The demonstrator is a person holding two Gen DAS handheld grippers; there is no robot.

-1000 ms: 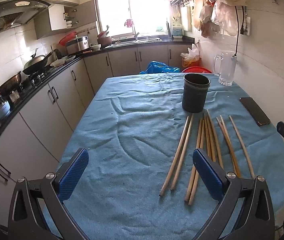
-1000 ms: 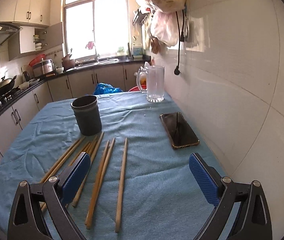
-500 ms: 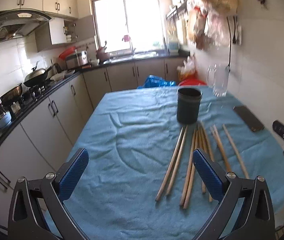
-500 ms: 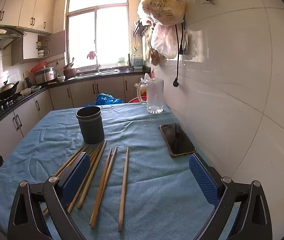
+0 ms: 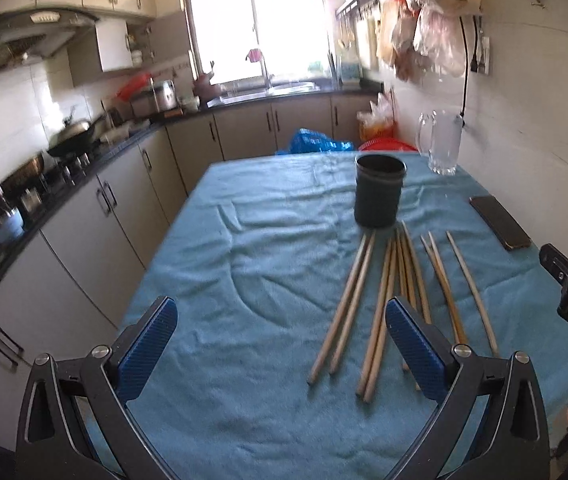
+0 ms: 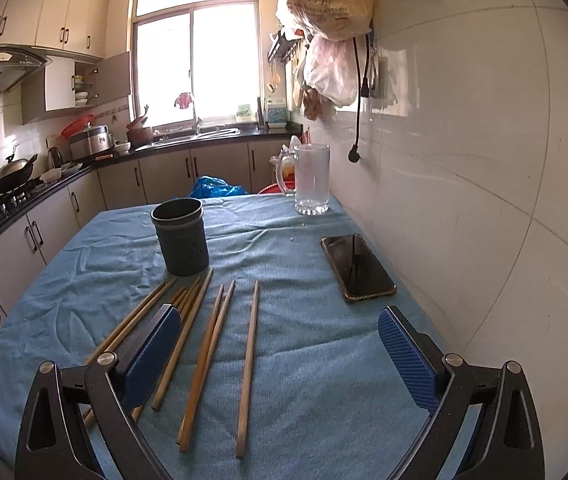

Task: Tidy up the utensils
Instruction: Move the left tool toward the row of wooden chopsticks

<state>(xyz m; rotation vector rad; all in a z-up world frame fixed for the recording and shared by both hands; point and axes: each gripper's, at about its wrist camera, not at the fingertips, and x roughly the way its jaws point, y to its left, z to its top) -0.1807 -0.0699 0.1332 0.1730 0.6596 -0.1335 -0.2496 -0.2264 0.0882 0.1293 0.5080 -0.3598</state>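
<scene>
Chopsticks [image 6: 204,344] of pale, slender wood lie fanned across the wrinkled blue terry cloth [image 6: 316,360] in front of you, thin ends reaching toward the dark cylindrical holder [image 6: 182,236], which stands upright just beyond them with its mouth open. In the left view the same sticks [image 5: 388,304] spread right of centre, and the holder [image 5: 379,191] sits at their far tips. One stick lies alone to the right of the others, apart from the nearest pair.

Around them you have a black phone [image 6: 358,267] flat on the cloth near the tiled wall and a clear glass mug [image 6: 311,179] at the table's far edge. Nothing lies between your tools and the sticks.

Your left gripper [image 5: 282,346] hovers low over the near edge, ribbed blue pads spread wide with nothing between them; its right pad overlaps the near ends of the middle sticks in the view. Your right gripper [image 6: 280,354] is level and likewise wide apart, empty, its left pad over the leftmost sticks.
</scene>
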